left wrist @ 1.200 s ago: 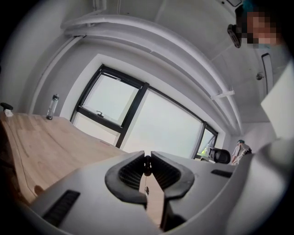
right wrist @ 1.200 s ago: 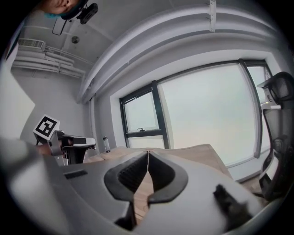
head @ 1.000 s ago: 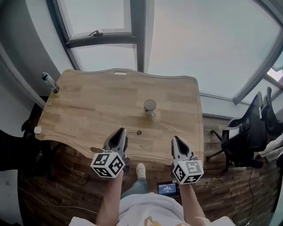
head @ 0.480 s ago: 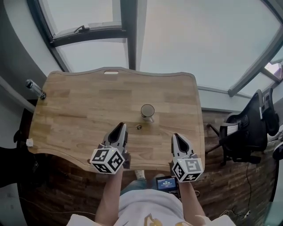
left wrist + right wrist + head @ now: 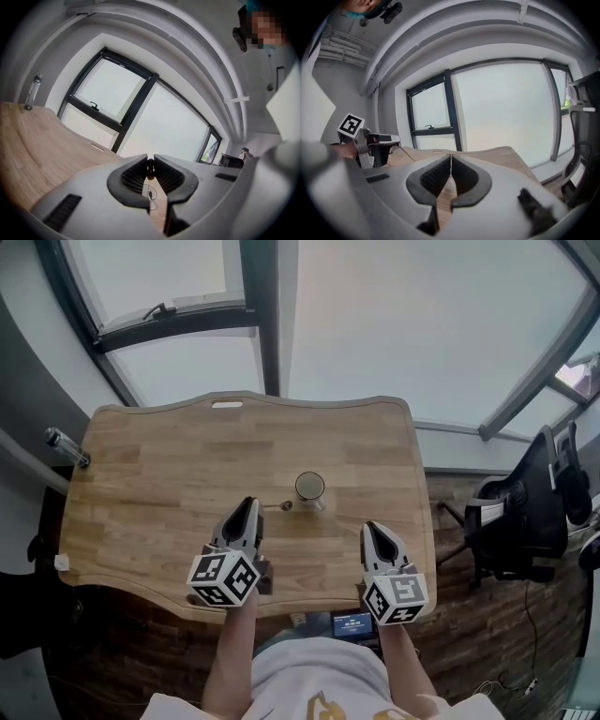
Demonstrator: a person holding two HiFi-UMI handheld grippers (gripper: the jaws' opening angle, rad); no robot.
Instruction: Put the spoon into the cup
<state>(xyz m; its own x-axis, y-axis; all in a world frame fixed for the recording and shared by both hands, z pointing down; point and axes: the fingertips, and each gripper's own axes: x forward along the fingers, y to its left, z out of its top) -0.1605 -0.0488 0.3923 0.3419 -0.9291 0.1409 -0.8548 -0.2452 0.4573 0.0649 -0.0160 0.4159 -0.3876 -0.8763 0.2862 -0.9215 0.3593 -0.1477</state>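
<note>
Spoon [image 5: 285, 505] sits clamped between the left gripper [image 5: 249, 503] fingers, bowl beyond them beside the cup [image 5: 310, 487]; right gripper [image 5: 367, 528] fingers meet, empty.

The left gripper [image 5: 248, 505] has gone forward and a little to its right over the worktop [image 5: 159, 474], carrying the spoon [image 5: 285, 505] in its fingers; a second ago the spoon's bowl was well short of the cup [image 5: 309, 487], now it is just beside the cup's left side; the right gripper [image 5: 369, 527] has come forward too; both marker cubes, then out past the near edge, now sit over that edge.
</note>
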